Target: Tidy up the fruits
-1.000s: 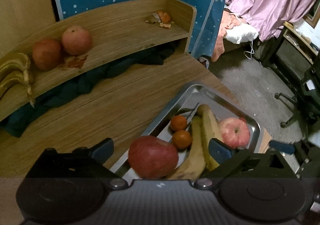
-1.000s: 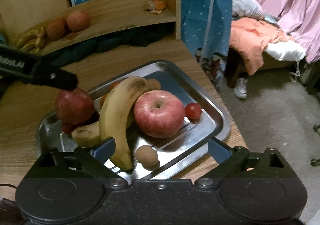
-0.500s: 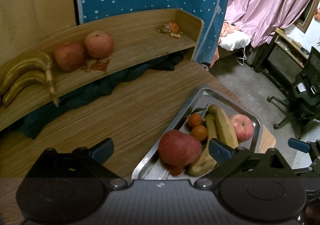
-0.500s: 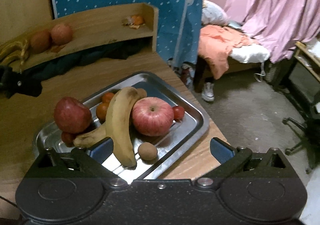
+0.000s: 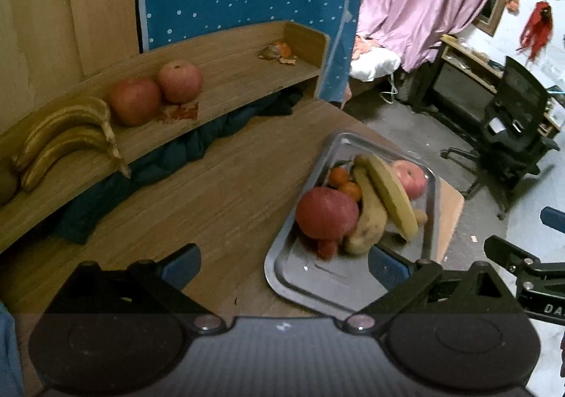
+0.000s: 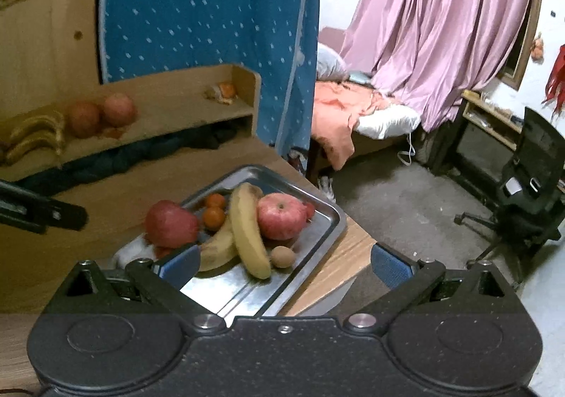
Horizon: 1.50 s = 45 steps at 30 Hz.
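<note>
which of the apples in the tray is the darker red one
The dark red apple at the steel tray's left end, beside the two small oranges. The other apple, right of the yellow banana, is paler pink-red.

Ahead of my left claw (image 5: 284, 261) a shiny, smooth metal tray (image 5: 432, 192), matt grained wood tabletop (image 5: 197, 199) left of it, matt black plastic claw arms, dark rumpled cloth (image 5: 183, 153) farther ahead under the wooden shelf (image 5: 233, 72)
</note>
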Available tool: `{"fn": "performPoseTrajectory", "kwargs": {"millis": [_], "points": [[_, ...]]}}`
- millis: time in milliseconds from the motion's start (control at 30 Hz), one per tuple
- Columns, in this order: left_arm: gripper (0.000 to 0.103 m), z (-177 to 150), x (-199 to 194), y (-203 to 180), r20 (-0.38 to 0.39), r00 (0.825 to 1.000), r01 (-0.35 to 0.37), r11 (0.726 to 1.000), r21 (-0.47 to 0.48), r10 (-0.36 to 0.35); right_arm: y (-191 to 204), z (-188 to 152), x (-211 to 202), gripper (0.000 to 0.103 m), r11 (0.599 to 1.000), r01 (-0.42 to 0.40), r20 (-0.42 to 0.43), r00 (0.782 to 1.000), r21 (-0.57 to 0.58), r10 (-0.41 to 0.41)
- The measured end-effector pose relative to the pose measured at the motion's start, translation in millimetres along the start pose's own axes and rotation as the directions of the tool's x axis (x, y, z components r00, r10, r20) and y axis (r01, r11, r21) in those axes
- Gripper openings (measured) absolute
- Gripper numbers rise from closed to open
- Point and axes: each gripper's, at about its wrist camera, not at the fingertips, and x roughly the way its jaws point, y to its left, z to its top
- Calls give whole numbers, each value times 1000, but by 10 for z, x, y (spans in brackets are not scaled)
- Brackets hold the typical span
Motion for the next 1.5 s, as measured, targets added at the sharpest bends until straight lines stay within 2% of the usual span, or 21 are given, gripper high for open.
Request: {"fn": "performPoseTrajectory", "kwargs": {"millis": [233,567,867,1200,1500], "points": [[103,-214,-328,61,50,999,-1,1000,-7,1,166,-155,-452,102,1000,13,56,998,18,-14],[103,-603,-1108,71,145,988,-60,997,46,53,360,-490,-1283,102,993,32,147,988,114,-48],[103,-887,-1657,145,189,980,-68,997,39,60,616,-708,-1904,102,989,24,208,977,144,-54],[103,-1048,-1847,448,204,977,-77,996,48,66,937,-768,-2074,102,984,31,215,974,177,-69],[103,-1029,-1851,900,202,979,-46,995,94,26,1382,-765,-2091,102,966,98,198,969,241,-147]]}}
